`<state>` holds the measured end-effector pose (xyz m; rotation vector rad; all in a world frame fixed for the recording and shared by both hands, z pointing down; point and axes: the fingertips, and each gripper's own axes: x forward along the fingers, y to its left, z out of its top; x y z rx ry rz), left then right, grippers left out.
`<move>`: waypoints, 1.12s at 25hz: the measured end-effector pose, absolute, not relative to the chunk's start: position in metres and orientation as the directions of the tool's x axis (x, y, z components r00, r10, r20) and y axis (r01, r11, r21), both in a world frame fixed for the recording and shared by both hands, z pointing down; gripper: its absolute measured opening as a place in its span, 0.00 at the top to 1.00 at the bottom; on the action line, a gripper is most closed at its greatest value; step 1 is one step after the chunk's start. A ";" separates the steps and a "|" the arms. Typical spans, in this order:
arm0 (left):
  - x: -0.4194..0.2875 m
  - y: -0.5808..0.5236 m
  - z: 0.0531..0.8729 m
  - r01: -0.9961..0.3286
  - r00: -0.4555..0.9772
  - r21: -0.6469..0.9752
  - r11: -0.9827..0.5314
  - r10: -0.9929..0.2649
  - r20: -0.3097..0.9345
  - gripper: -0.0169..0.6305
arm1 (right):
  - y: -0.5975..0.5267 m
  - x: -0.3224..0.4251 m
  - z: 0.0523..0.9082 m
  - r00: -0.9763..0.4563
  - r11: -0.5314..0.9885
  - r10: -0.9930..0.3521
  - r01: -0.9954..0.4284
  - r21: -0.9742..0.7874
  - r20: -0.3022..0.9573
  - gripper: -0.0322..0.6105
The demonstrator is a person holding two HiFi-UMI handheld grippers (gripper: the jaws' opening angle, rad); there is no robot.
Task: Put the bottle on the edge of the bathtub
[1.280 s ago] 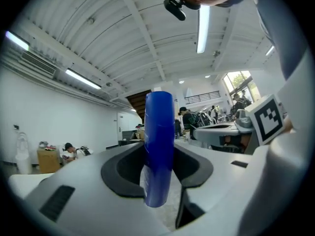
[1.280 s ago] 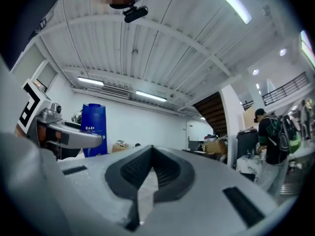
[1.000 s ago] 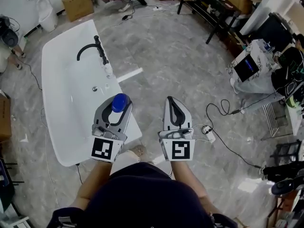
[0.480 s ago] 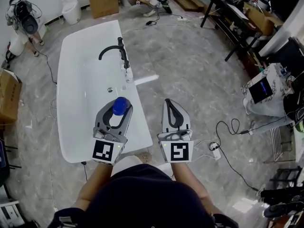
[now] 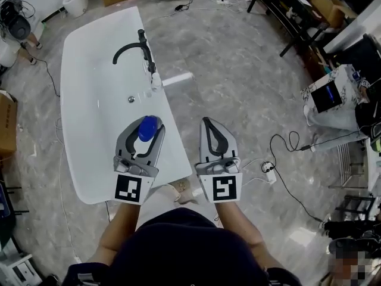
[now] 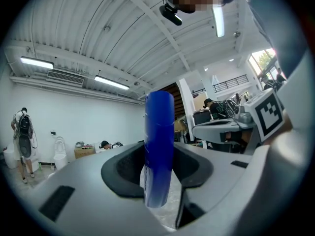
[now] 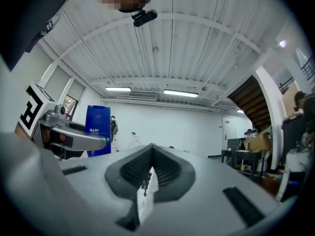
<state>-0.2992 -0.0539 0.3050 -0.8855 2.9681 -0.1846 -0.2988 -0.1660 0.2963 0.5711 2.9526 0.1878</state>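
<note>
In the head view my left gripper [image 5: 146, 123] is shut on a blue bottle [image 5: 147, 130], which stands upright between its jaws. It hangs over the right rim of the white bathtub [image 5: 83, 118], near the tub's near end. The left gripper view shows the blue bottle [image 6: 158, 132] clamped upright in the left gripper [image 6: 157, 167]. My right gripper [image 5: 208, 124] is beside it over the marble floor, right of the tub, shut with nothing in it. In the right gripper view the right gripper [image 7: 147, 170] has its jaws closed together, and the bottle [image 7: 98, 129] shows at the left.
A black faucet [image 5: 134, 49] stands on the tub's right rim farther ahead, with a drain [image 5: 131, 99] below it. Cables and a power strip [image 5: 266, 170] lie on the floor to the right. A black table [image 5: 286, 11] stands at the back right, and a cardboard box [image 5: 6, 130] at the left.
Both grippers have moved level, together with the person, alongside the tub. The bottle stays clamped in the left gripper and is now over the tub's right rim.
</note>
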 end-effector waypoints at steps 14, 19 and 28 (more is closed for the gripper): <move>-0.374 -0.054 0.394 -0.606 -0.795 -0.114 0.787 -0.605 0.049 0.73 | -0.161 -0.358 0.379 -0.920 0.912 0.391 0.388 0.133 0.000 0.95; -0.389 -0.051 0.439 -0.627 -0.778 -0.114 0.770 -0.624 0.067 0.73 | -0.156 -0.372 0.423 -0.918 0.910 0.394 0.395 0.125 0.037 0.95; -0.420 -0.058 0.520 -0.657 -0.754 -0.119 0.745 -0.649 0.101 0.73 | -0.154 -0.410 0.489 -0.914 0.906 0.402 0.406 0.122 0.051 0.95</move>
